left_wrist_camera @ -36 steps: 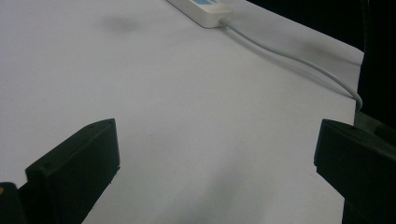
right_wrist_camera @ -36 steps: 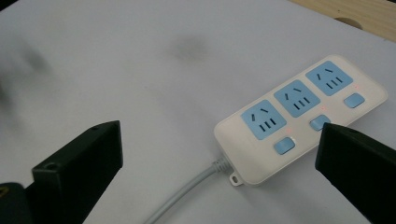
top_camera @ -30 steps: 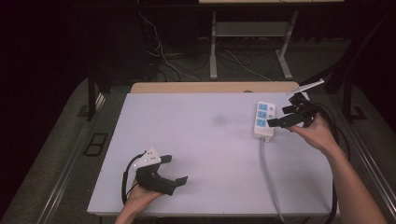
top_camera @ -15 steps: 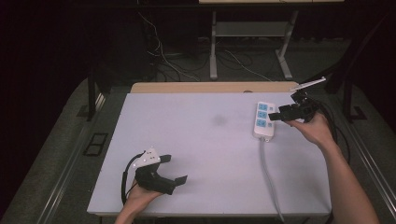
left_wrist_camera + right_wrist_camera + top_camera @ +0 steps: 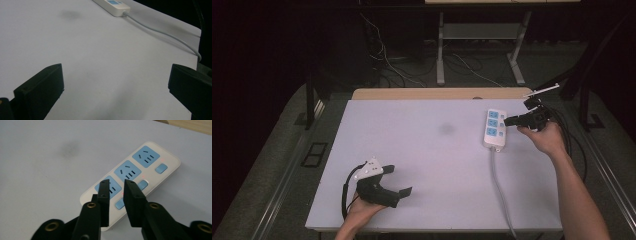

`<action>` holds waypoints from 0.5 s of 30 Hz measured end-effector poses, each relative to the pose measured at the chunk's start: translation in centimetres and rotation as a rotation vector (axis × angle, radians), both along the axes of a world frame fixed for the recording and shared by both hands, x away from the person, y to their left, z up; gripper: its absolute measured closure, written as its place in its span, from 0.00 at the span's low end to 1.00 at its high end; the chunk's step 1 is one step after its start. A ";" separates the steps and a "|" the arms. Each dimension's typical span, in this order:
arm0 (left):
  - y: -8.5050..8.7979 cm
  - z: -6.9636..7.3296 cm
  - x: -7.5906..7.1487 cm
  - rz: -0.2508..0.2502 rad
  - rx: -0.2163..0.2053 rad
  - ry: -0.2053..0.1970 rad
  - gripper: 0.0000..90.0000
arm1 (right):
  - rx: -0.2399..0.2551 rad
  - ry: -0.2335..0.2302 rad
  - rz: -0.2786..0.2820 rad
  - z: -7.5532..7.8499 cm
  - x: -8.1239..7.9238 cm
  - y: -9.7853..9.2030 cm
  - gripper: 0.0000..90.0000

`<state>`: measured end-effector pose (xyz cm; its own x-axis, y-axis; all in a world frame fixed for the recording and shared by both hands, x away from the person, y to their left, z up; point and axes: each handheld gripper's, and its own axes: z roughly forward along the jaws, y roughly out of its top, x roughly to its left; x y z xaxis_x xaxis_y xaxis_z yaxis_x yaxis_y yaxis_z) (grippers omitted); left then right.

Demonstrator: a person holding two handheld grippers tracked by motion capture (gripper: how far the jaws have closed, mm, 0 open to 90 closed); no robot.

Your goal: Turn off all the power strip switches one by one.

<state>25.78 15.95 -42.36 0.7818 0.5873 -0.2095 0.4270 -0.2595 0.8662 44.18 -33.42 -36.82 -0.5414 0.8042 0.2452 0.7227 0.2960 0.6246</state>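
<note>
Right gripper (image 5: 117, 185), jaws just narrowed with nothing between them, hovers over the power strip (image 5: 130, 182). Judged next: press a switch. Left gripper (image 5: 398, 180) rests spread.

1. A white table (image 5: 412, 150) stands under the grippers, its top evenly lit and bare but for a faint grey smudge (image 5: 445, 130) between them.
2. A light wooden board (image 5: 437, 93) runs along the table's far edge, beyond both claws.
3. The floor (image 5: 277, 165) around is dark grey carpet.
4. Past the far edge, loose cables (image 5: 387, 60) lie on the floor beside the grey metal legs of another table frame (image 5: 477, 35).
5. The room beyond is dark.
</note>
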 end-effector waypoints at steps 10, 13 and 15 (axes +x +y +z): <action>0.0 -0.1 0.0 -0.004 0.001 0.003 0.00 | 0.020 0.016 -0.017 -1.1 0.7 0.0 1.00; 0.0 -0.1 0.1 -0.006 0.003 0.004 0.00 | 0.013 0.024 -0.023 -1.6 0.8 0.0 1.00; 0.0 -0.1 0.1 -0.007 0.005 0.003 0.00 | 0.017 0.033 -0.032 -2.2 0.8 0.0 1.00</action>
<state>25.84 15.91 -42.45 0.7852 0.5828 -0.2092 0.4278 -0.2664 0.8637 45.01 -33.41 -38.98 -0.5065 0.8167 0.2766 0.7522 0.2617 0.6047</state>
